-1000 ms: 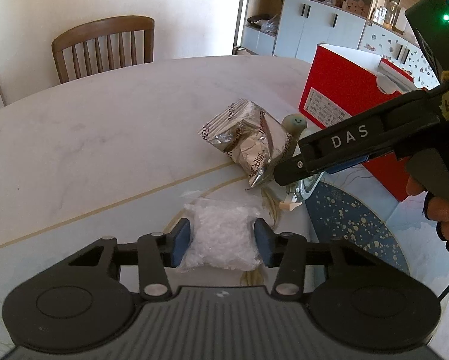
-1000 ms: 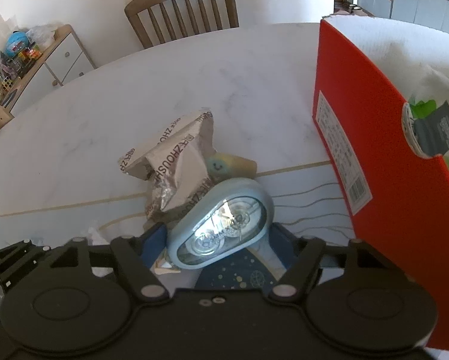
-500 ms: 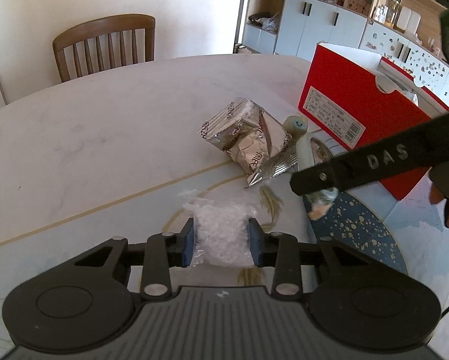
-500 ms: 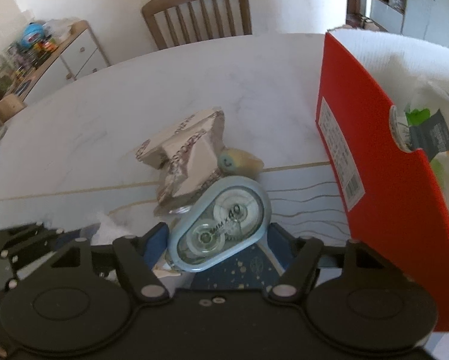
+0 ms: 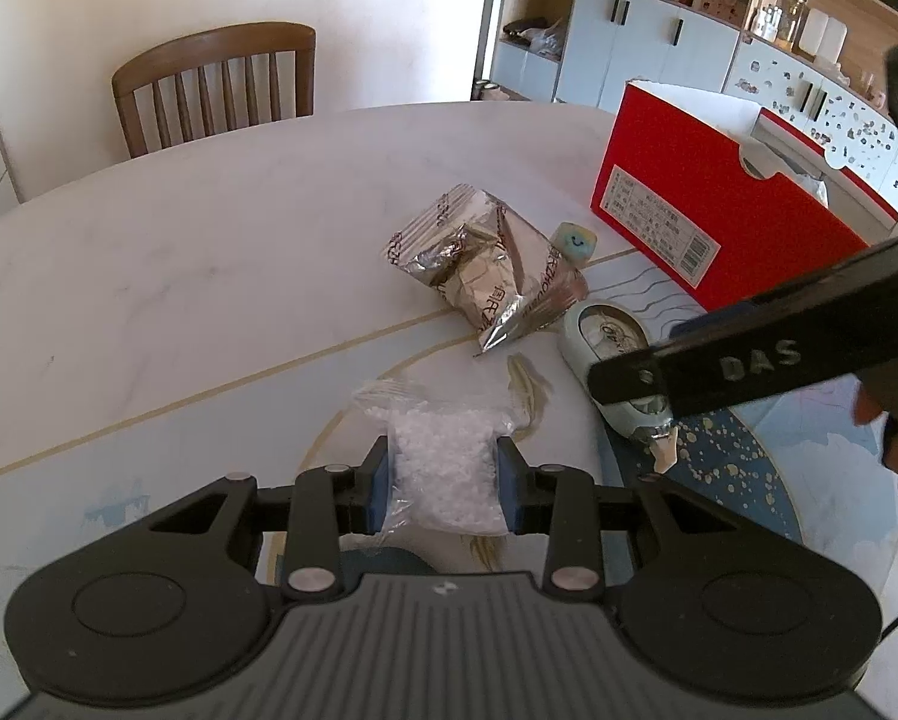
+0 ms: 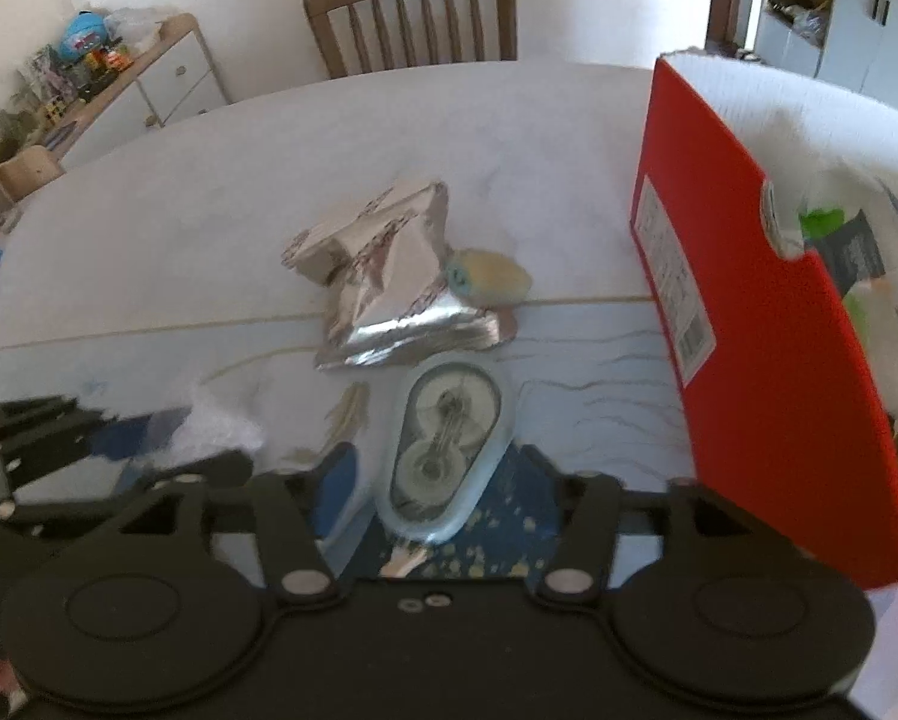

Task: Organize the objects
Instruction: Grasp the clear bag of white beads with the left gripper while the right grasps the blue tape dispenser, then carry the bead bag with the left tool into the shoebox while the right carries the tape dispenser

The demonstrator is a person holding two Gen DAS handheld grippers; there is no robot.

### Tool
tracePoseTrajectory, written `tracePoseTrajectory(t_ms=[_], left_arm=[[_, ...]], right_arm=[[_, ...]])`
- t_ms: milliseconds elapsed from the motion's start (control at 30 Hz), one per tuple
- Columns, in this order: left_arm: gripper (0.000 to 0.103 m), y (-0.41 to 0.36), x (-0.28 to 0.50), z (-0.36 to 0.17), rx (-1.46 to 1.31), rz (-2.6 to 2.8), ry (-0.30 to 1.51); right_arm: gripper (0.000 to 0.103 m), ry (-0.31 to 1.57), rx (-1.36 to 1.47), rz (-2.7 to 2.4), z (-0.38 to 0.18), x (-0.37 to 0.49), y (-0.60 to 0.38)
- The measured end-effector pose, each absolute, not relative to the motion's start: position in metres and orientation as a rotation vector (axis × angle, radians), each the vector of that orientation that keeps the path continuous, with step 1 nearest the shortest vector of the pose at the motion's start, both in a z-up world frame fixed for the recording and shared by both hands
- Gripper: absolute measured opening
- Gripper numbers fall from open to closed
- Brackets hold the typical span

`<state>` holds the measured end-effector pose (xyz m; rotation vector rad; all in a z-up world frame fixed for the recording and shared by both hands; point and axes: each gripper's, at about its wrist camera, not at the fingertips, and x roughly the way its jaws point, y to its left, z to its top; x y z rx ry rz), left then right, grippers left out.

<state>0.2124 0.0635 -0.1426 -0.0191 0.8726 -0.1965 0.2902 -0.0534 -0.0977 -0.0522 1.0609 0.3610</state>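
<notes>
My left gripper (image 5: 444,483) is shut on a clear bag of white granules (image 5: 443,474), just above the table near its front. My right gripper (image 6: 437,480) stands wide open around a pale blue correction tape dispenser (image 6: 443,450), which touches neither pad and looks loose between the fingers; it also shows in the left wrist view (image 5: 616,372) under the right gripper. A crumpled silver foil packet (image 5: 484,264) and a small pastel eraser with a smiley (image 5: 574,240) lie beyond. A red shoebox (image 5: 724,222) stands open at the right.
A white marble table (image 5: 209,252) with a blue painted patch (image 5: 742,480) carries everything. The shoebox holds several items (image 6: 850,252). A wooden chair (image 5: 221,84) stands behind the table. Cabinets and shelves (image 5: 658,48) line the back right.
My left gripper closed on the bag of granules. My right gripper opened and the tape dispenser turned upright and slipped from the pads. The view shifted toward the shoebox.
</notes>
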Motion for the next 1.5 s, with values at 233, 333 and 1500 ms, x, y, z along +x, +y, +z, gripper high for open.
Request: tracePoseTrajectory(t_ms=[233,333,1500], left_arm=[[0.034,0.065,0.211,-0.139,-0.021,-0.181,0.877],[0.034,0.065,0.210,-0.138,-0.026,-0.176,0.879],[0.034,-0.041,0.170,-0.014,-0.051,-0.220,0.802]], right_arm=[[0.060,1.063,-0.104,0.334,-0.107,0.295,-0.046],[0.052,1.049,-0.137,0.338,-0.108,0.294,-0.042],[0.045,0.933,-0.009,0.451,0.015,0.227,-0.166]])
